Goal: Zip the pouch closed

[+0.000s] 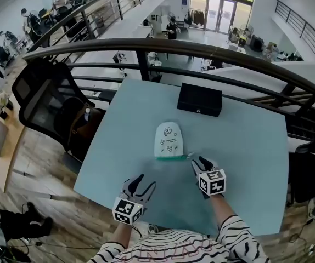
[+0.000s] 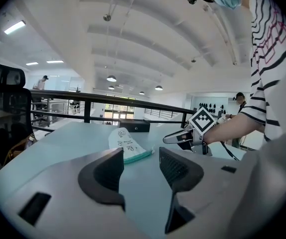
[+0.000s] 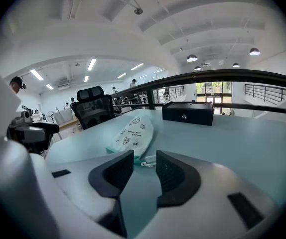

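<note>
Head view: the pouch (image 1: 169,141) lies mid-surface (image 1: 245,152), with a black box (image 1: 200,99) farther off. The left gripper (image 1: 145,183) hovers near of the pouch, well apart; the right gripper (image 1: 200,165) sits just right of its near end.

Left gripper view: the jaws stand apart, holding nothing, and the pouch (image 2: 125,146) lies beyond them.

Right gripper view: the jaws are open and empty, with the zip pull (image 3: 146,161) just past the gap.
</note>
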